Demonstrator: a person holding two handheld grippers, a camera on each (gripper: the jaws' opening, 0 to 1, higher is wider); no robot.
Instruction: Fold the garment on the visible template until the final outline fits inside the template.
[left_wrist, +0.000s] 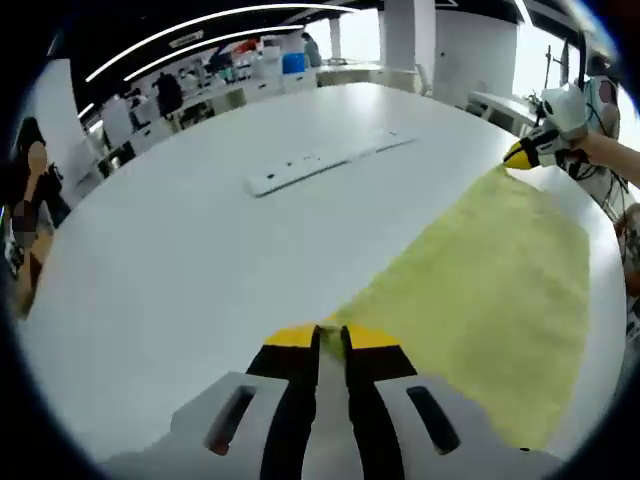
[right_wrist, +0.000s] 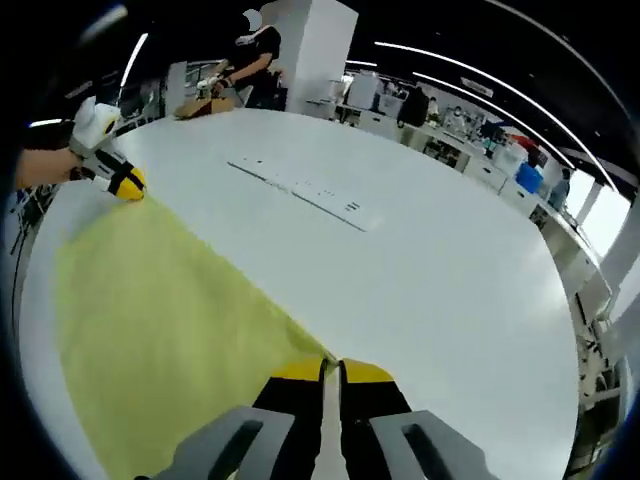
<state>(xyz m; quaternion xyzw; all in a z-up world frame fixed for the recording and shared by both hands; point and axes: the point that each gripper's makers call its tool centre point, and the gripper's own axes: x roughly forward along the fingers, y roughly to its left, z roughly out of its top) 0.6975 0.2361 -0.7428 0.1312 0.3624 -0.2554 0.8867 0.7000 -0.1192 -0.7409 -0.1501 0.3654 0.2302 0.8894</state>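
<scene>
White desk (left_wrist: 200, 260) carries a yellow garment (left_wrist: 490, 290) spread flat on its near side, with a power strip (left_wrist: 325, 160) farther off. Left hand-held gripper (left_wrist: 331, 340) pinches one garment corner; right hand-held gripper (right_wrist: 329, 372) pinches the other.

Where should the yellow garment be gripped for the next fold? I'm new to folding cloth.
The yellow garment lies flat on the white table, so take it at its corners along the far edge, coming in low from outside, as the left gripper and right gripper do now.
</scene>
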